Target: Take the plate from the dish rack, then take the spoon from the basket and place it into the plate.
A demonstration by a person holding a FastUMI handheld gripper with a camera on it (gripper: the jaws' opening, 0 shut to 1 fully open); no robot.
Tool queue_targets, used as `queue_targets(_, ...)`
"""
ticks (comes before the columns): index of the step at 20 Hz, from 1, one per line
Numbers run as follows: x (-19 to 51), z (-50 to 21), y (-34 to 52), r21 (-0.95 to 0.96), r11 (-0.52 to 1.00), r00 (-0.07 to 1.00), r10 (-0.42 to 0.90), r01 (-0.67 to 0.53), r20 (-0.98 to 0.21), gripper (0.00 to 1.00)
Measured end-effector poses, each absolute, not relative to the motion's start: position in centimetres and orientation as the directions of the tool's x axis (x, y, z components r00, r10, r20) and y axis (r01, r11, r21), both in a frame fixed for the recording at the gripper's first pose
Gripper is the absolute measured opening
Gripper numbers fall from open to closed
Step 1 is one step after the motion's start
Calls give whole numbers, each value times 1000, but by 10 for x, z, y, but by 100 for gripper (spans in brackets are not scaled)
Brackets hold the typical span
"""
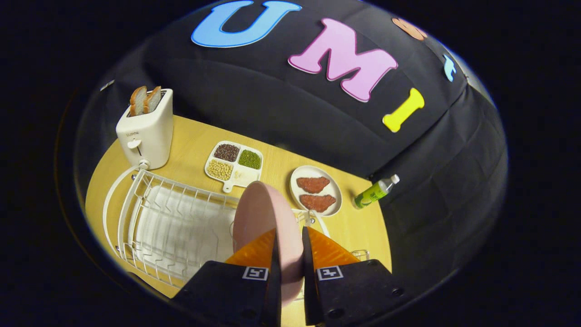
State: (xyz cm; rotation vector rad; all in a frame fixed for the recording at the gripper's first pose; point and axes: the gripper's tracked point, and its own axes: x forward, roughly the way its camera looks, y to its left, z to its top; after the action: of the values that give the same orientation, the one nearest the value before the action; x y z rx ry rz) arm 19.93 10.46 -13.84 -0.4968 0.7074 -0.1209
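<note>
Grip: I have the gripper (288, 254) clamped on the pink plate (263, 218), one finger on each face, the plate standing on edge between them.
Plate position: it rises just ahead of the fingers, over the near end of the white wire dish rack (168, 227); I cannot tell whether its lower rim is clear of the wires.
Slip risk: I judge the hold to be a thin pinch near the rim, so the plate could pivot or slide out if I tilt or swing it fast.
Snag risk: if the rim is still in a slot, pulling sideways could drag the rack across the wooden table (190, 141).
Neighbours: the oval dish with two meat patties (316, 190) lies just beyond the plate, the sectioned tray of beans (234, 165) and the toaster (147, 129) further off; a wide swing could knock the dish.
Bottle: the green bottle (374, 193) lies near the table edge, well apart.
Spoon: its basket I cannot pick out from here.
</note>
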Motion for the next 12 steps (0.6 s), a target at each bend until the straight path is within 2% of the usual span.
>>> queue_targets(4,187,-132,100,-427,901,759,-227,-75,-611,23)
queue_targets(12,130,-100,62,-109,992,765,-23,-62,-643,23)
